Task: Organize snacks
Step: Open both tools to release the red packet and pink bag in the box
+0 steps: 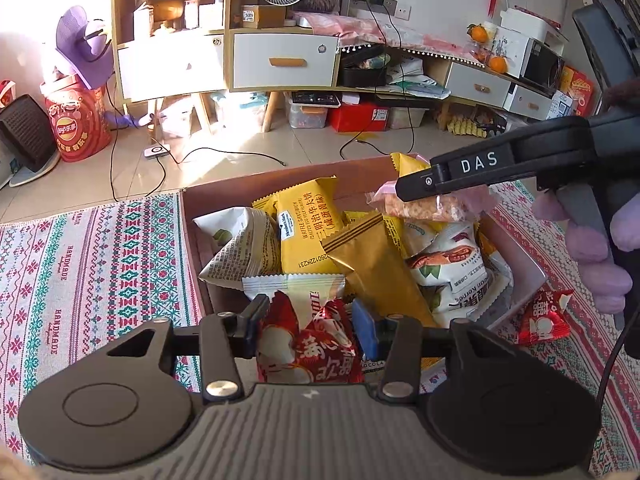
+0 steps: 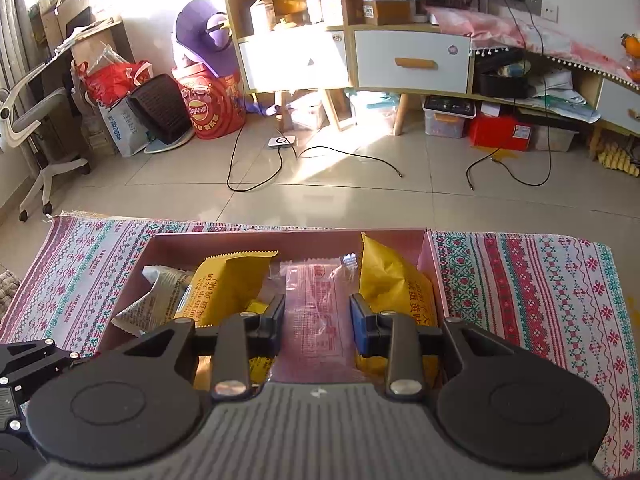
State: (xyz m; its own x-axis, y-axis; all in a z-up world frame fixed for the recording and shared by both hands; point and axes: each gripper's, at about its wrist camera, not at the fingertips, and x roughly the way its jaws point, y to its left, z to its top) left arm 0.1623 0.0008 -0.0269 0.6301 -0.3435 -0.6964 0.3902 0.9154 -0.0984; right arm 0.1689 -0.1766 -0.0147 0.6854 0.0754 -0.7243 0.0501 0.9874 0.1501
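A pink cardboard box (image 1: pixel 192 216) on the patterned cloth holds several snack packets, among them a yellow waffle-sandwich pack (image 1: pixel 308 228), a gold pack (image 1: pixel 372 264) and a white nut pack (image 1: pixel 452 272). My left gripper (image 1: pixel 310 318) is shut on a red and white snack packet (image 1: pixel 312 344) at the box's near edge. My right gripper (image 2: pixel 318 322) is shut on a clear pink packet (image 2: pixel 316 308) and holds it over the box (image 2: pixel 192 240); from the left wrist view it (image 1: pixel 424 184) hangs above the box's far right corner.
A small red packet (image 1: pixel 544 320) lies on the cloth (image 1: pixel 80 264) right of the box. Beyond the cloth is tiled floor with cables (image 2: pixel 256 168), a shelf unit (image 2: pixel 412 60) and a red Lay's bucket (image 1: pixel 76 120).
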